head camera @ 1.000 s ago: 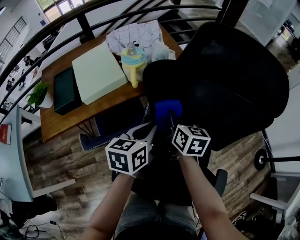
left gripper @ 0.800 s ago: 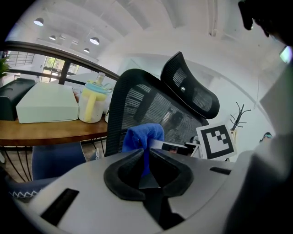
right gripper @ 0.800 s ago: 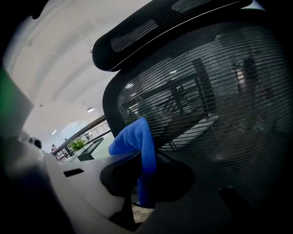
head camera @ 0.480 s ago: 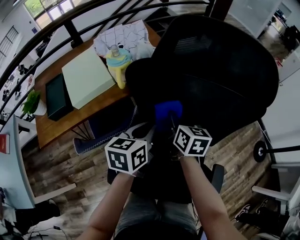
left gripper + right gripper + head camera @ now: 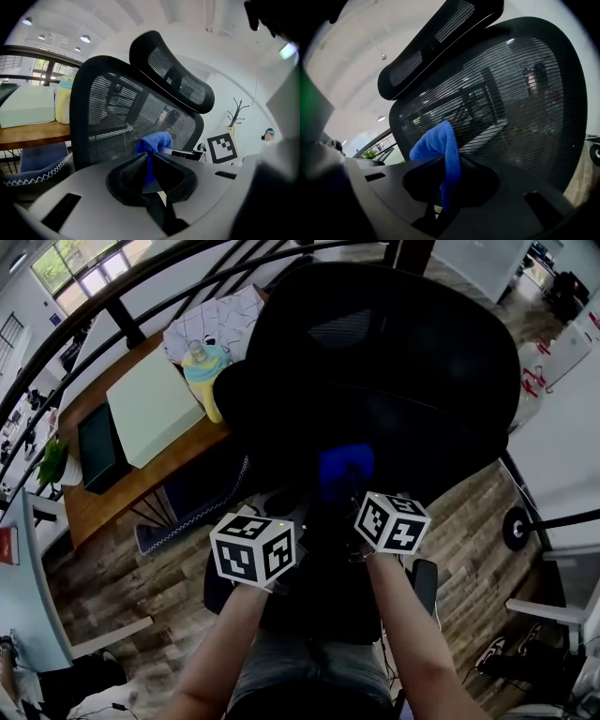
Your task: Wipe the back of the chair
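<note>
Right gripper view shows the right gripper (image 5: pixel 447 165) with its fingers closed on a bunched blue cloth (image 5: pixel 438 140), and left gripper view shows the left gripper (image 5: pixel 149 157) pinching the same cloth, so both hold one wad between them. That wad sits right up at the black mesh chair back (image 5: pixel 511 108), below the headrest (image 5: pixel 436 42); whether it actually presses the mesh I cannot tell. The main risk, as I judge it, is the shared grip: if the two grippers pull apart or move at different speeds during a stroke, the cloth could slip out of one pair of fingers or stretch into a thin strip that wipes little. Friction on the mesh could also drag the bunch free, and a firm push might swivel the chair away, or let hard fingertips scrape the mesh where the cloth does not cover them. By count: one chair, one headrest, one cloth, two grippers, and off to the left one wooden table (image 5: pixel 84 507).
</note>
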Motion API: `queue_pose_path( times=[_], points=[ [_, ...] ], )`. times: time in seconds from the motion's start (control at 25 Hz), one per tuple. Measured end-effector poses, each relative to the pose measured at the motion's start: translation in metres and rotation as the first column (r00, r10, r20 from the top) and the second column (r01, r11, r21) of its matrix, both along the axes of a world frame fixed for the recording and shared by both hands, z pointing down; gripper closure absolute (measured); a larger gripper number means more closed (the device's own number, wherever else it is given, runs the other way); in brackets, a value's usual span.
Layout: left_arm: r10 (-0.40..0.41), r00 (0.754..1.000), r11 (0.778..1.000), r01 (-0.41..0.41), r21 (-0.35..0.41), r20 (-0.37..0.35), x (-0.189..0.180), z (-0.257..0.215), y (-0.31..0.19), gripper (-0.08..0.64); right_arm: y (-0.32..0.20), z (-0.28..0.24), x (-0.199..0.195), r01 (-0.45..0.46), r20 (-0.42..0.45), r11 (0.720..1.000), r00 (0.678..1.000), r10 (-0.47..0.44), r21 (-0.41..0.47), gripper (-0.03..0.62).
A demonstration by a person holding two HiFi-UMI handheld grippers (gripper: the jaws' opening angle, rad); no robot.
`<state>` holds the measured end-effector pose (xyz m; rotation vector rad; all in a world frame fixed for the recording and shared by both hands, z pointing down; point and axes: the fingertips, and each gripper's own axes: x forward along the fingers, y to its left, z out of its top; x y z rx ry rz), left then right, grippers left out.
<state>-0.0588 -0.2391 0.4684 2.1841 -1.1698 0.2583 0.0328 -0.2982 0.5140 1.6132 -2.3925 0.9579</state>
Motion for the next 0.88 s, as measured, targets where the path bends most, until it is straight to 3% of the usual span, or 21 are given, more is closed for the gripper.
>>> queue_pose_path(
  times=[0.88],
  points=[
    [0.134, 0.991, 0.991, -0.134, -0.008, -0.010, 0.098, 0.004, 0.009, 0.514, 0.028, 0.008, 0.147, -0.240, -0.001, 0.970, 0.971, 0.240, -0.022, 0.508]
  ],
)
